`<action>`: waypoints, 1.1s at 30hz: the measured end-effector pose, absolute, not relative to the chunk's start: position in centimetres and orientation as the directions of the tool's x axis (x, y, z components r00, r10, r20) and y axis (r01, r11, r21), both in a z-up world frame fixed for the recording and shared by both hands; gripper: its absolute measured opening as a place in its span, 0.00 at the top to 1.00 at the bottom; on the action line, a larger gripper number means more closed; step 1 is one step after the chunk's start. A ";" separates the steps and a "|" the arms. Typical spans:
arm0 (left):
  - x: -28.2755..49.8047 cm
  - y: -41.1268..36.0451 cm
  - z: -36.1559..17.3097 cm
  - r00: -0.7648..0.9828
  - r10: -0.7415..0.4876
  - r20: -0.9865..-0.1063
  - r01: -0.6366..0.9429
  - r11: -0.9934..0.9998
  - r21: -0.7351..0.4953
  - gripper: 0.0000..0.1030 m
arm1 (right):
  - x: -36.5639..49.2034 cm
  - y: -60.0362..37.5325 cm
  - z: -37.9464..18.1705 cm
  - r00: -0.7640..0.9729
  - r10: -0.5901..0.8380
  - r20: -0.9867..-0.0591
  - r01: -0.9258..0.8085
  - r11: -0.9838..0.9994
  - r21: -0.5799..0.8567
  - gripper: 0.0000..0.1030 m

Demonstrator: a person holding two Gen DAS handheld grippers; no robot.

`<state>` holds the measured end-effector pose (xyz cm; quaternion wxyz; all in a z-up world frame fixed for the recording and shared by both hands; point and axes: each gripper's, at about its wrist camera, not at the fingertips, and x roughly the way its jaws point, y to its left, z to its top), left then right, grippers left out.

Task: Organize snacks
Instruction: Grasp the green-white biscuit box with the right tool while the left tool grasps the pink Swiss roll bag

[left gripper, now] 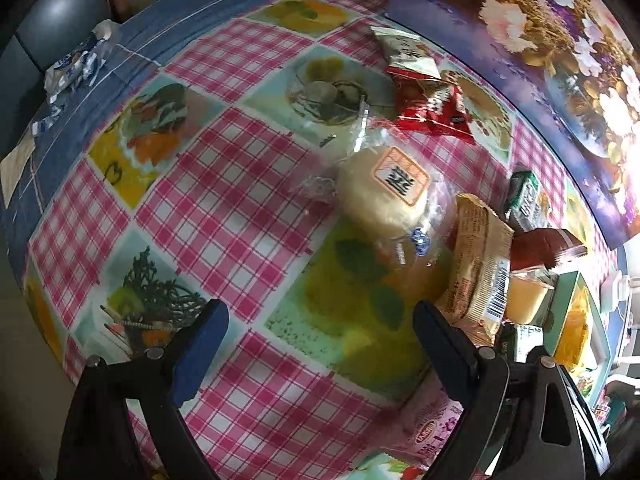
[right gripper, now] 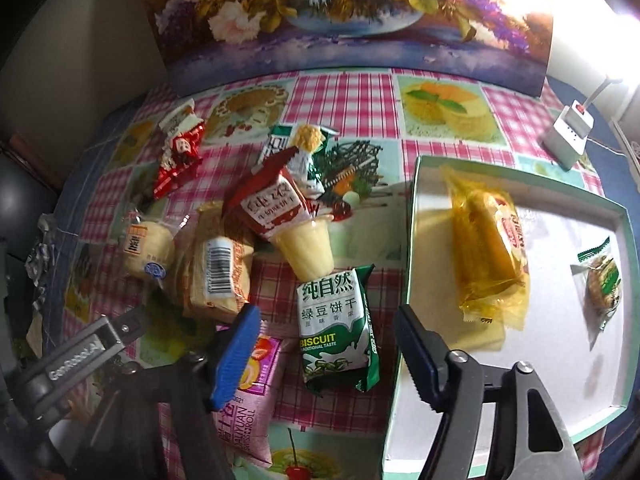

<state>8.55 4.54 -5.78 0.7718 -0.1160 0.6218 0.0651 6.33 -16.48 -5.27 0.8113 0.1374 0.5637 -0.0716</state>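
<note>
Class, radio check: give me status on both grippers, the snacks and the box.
Left gripper open, empty, aimed at round bun. Right gripper open, empty, over green biscuit pack. Box holds yellow cake pack, small cookie. Pile crowded, packs overlapping.

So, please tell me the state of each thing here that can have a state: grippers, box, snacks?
Left hand-held gripper: open, empty.
Right hand-held gripper: open, empty.
Box: open, holds two snacks.
Yellow cake pack: lying in box.
Small cookie pack: lying in box.
Green biscuit pack: lying flat on table.
Pudding cup: tipped over, sealed.
</note>
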 end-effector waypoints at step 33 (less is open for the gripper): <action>9.3 -5.8 -7.5 0.116 -0.203 -0.972 0.078 0.978 -0.195 0.12 | 3.5 -22.4 -2.0 0.456 0.049 -0.889 0.428 0.863 0.268 0.59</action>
